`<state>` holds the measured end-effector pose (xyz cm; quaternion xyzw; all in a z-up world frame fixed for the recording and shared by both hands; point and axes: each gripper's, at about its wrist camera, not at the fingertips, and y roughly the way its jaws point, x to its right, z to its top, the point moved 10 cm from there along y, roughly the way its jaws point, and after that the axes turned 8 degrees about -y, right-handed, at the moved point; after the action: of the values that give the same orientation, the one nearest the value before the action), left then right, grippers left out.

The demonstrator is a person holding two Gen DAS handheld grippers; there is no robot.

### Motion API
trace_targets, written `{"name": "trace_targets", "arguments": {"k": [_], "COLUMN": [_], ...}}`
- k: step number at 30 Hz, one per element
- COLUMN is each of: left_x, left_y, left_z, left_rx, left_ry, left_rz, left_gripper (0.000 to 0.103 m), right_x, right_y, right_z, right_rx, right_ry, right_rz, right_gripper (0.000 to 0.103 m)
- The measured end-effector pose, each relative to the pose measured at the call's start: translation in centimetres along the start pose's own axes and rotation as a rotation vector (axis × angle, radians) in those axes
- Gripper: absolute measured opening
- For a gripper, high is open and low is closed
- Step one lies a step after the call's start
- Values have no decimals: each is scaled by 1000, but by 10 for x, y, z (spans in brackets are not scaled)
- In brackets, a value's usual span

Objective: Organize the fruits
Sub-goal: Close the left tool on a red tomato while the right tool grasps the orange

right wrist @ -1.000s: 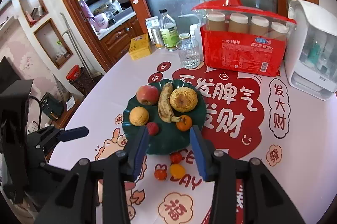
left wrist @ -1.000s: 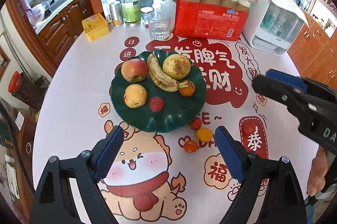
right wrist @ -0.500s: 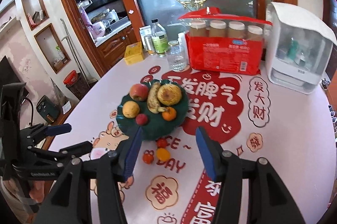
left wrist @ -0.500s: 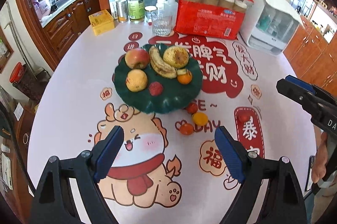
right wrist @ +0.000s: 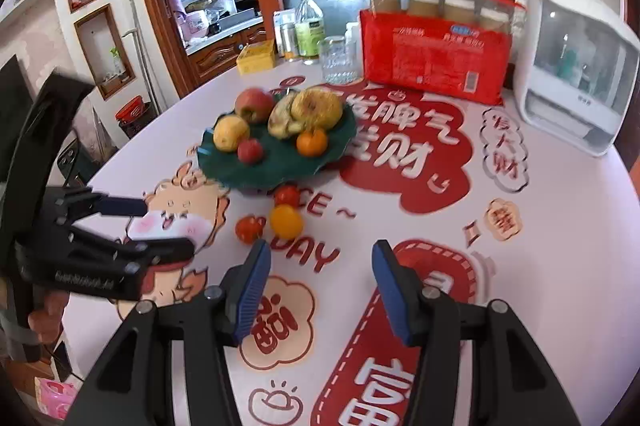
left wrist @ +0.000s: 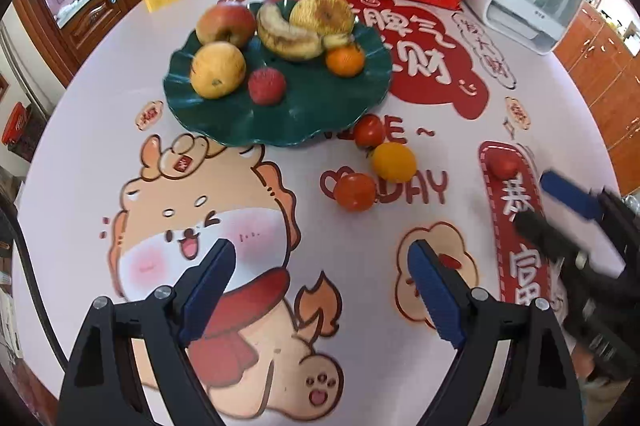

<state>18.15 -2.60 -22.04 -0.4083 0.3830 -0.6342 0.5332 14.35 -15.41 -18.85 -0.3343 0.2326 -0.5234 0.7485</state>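
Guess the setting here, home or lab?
Most likely a home dining area beside a kitchen: a round table under a festive printed cloth, wooden cabinets with a countertop behind, and a fruit plate, drinking glass and bottle.

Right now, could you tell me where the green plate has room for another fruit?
The green plate is bare along its near rim, in front of the lychee and tangerine. Its far half is crowded: apple, banana, pear.
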Motion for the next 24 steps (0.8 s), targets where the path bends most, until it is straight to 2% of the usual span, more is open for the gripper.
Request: {"name": "trace_targets", "arguments": {"k": [6,12,15,17,19,20,21,24], "left_x": [5,12,18,22,26,26,26,20], "left_y": [37,62,66,69,69,69,69,68], "left_z": [7,16,25,31,35,36,36,36], "left_rx": [-26,-62,-46,-41,-37,-39,-41,-40], "left_ry": [-26,-31,-19,-8,8,11,11,-1], "left_rz": [-10,-40,-50,-61,-74,-80,-88,-102], "left_gripper": [86,74,70,62,40,35,25,25], "right_x": [-9,-8,-7,-7,-8,-9,-10,-11], "right_y": [33,60,71,79,82,83,85,88], "right_z": [-20,-19,-19,-21,-20,-20,-18,-14], "right_rx": [-25,-51,-69,-85,-84,-85,-85,-87], "right_ry": [-28,-41,-39,-40,-45,-49,-51,-50], "right_rz": [31,40,42,43,42,42,41,46], "right_gripper": [53,53,53,53,53,53,53,53]}}
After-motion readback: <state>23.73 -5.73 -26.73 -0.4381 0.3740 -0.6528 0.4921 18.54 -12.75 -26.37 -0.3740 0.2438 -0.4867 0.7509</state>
